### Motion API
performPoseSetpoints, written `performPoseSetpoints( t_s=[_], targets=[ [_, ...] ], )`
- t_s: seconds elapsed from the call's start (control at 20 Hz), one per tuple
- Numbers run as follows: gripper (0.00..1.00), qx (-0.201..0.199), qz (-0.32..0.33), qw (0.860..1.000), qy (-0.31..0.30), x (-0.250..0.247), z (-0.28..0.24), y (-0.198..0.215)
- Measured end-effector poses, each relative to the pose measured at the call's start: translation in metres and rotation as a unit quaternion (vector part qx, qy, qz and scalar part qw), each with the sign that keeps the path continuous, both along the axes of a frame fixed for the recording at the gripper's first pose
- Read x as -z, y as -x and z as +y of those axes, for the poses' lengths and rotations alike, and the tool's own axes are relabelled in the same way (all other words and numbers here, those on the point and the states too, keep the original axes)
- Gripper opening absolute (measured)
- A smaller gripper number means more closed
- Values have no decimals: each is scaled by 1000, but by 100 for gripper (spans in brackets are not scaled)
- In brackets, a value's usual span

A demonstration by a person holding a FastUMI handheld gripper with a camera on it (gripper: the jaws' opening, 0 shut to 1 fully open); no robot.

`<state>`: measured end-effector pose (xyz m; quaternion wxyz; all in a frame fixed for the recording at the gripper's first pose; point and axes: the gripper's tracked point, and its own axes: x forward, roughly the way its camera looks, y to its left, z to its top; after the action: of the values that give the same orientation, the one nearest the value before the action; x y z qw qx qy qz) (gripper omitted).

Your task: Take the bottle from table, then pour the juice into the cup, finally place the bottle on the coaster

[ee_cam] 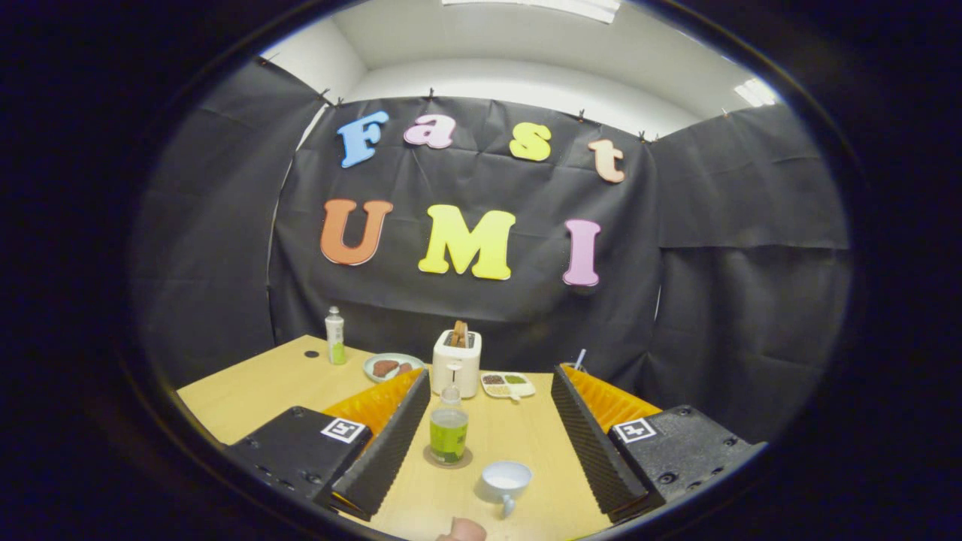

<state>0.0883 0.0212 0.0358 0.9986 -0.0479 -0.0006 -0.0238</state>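
Observation:
A small clear bottle of green juice (449,429) with a green label stands upright on a round brown coaster (448,457), between my two fingers and nearer the left one. A pale cup (506,482) with its handle toward me sits on the wooden table (248,398), right of the bottle and closer to me. My gripper (487,383) is open, its fingers wide apart on either side of the bottle and touching nothing.
Beyond the fingers stand a white toaster (456,363) with bread in it, a plate (391,367) of brownish food, a small divided dish (508,385), and a second bottle (334,336) at the far left. A fingertip (462,530) shows nearest me.

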Motion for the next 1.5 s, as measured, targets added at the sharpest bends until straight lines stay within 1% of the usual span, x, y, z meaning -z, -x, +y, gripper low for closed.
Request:
performPoseSetpoints(
  t_s=[0.15,0.4,0.55,0.75,1.05,1.2,1.5],
  targets=[
    [100,3,-32,999,-8,-8,1,28],
    [100,-4,-61,998,8,-10,4,75],
    [100,-8,-55,998,1,-3,3,99],
    [100,-11,-50,999,-15,5,-1,121],
    [100,-7,-39,999,-11,23,-6,121],
    [100,-17,-24,999,-23,32,-3,116],
    [100,-15,-28,999,-23,31,-6,113]
  ],
)
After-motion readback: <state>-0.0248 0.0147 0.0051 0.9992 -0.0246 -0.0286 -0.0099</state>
